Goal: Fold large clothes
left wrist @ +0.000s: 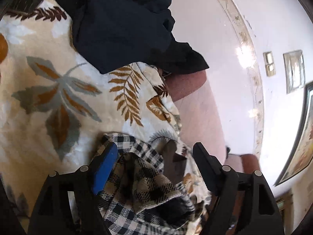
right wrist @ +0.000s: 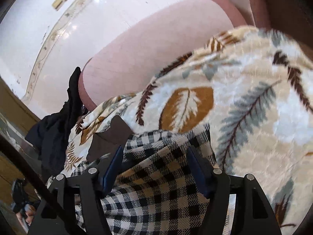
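Note:
A black, white and tan checked garment (left wrist: 144,178) lies bunched on a cream blanket with leaf prints (left wrist: 58,90). My left gripper (left wrist: 154,152) is open, its fingers standing wide on either side of the bunched cloth. In the right wrist view the same checked garment (right wrist: 156,184) fills the space between the fingers of my right gripper (right wrist: 154,154), which is open too. The cloth runs under both grippers; whether either pad presses it I cannot tell.
A dark navy garment (left wrist: 121,25) lies on the blanket beyond the left gripper and shows at the left in the right wrist view (right wrist: 56,137). A pink cushioned edge (right wrist: 148,51) borders the leaf blanket (right wrist: 254,101). White floor (left wrist: 225,39) lies beyond.

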